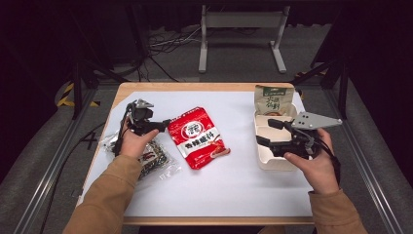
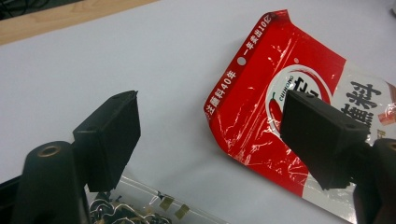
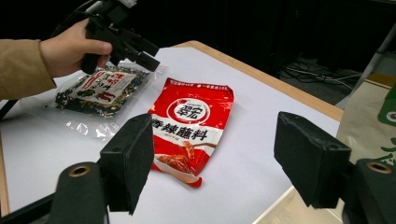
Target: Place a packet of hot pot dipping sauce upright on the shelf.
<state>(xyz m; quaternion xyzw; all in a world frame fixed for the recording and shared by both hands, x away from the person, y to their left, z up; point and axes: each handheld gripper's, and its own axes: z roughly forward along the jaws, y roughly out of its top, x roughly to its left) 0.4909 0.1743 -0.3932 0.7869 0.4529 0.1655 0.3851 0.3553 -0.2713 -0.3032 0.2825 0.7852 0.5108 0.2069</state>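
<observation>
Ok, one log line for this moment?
left hand-held gripper: open, at red pouch | right hand-held gripper: open, over box

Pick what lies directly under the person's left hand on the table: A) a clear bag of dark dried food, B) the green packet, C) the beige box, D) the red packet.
A: the clear bag of dark dried food lies under the left hand, while the red packet lies apart, toward the middle of the table.
</observation>
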